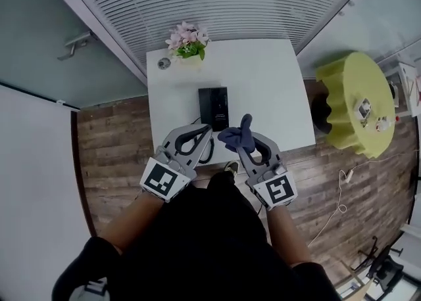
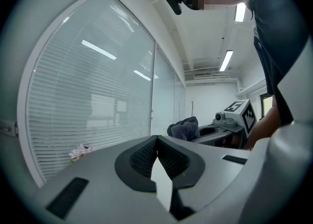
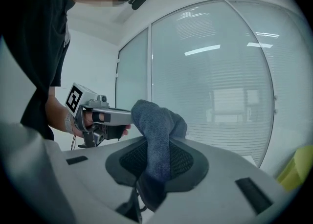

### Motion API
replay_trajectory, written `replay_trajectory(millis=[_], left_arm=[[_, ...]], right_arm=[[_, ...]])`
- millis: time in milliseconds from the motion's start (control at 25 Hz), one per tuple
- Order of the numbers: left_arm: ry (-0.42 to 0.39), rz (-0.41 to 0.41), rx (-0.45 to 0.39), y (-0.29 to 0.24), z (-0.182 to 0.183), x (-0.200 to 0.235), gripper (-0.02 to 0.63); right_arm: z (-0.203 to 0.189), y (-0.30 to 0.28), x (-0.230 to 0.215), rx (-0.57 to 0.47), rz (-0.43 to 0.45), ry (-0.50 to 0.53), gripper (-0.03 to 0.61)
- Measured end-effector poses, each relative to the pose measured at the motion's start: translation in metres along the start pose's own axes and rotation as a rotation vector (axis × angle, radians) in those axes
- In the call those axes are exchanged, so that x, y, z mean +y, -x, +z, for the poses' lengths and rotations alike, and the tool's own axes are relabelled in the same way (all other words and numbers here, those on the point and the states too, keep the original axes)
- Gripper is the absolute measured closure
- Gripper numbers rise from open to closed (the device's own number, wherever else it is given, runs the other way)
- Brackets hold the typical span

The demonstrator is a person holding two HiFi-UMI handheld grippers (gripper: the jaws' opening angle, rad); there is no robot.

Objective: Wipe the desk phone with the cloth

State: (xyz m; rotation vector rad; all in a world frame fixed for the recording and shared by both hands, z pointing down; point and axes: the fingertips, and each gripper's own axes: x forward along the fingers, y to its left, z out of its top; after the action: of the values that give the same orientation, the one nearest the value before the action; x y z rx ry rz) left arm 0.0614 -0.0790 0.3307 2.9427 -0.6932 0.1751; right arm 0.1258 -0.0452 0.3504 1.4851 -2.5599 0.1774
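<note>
Pinches a soft, knit-textured dark-blue cloth (image 3: 155, 120) in the right gripper (image 1: 248, 139), jaws closed on its bunched middle, folds mushrooming past the tips. Holds the left gripper (image 2: 156, 142) shut tight on nothing, ridged black pads (image 2: 142, 157) meeting. Hovers both side by side over the near edge of a smooth white square table (image 1: 270, 89). Faces a flat black rectangular desk phone (image 1: 214, 108) lying mid-table just beyond the tips, bare tabletop around it, pink flowers (image 1: 189, 39) at the far edge.

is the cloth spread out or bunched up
Bunched up: the cloth is pinched in the right gripper, a wad poking past its tips.
</note>
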Motion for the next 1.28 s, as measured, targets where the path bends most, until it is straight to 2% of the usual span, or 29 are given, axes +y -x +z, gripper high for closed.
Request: replay_trajectory(millis=[240, 400, 680, 960, 1280], left_arm=[[0.021, 0.158, 0.012, -0.036, -0.011, 0.018, 0.604], [0.006, 0.258, 0.053, -0.047, -0.03, 0.035, 0.604], [0.029, 0.389, 0.082, -0.054, -0.064, 0.061, 0.604], [0.059, 0.423, 0.137, -0.062, -0.106, 0.09, 0.604], [0.079, 0.413, 0.165, -0.079, -0.14, 0.117, 0.604]], right_arm=[[-0.024, -0.027, -0.044, 0.062, 0.12, 0.055, 0.483], [-0.048, -0.052, -0.063, 0.111, 0.194, 0.131, 0.483], [-0.089, -0.1, -0.077, 0.209, 0.29, 0.288, 0.483], [-0.121, -0.148, -0.089, 0.294, 0.289, 0.444, 0.483], [-0.156, -0.188, -0.093, 0.362, 0.283, 0.526, 0.483]])
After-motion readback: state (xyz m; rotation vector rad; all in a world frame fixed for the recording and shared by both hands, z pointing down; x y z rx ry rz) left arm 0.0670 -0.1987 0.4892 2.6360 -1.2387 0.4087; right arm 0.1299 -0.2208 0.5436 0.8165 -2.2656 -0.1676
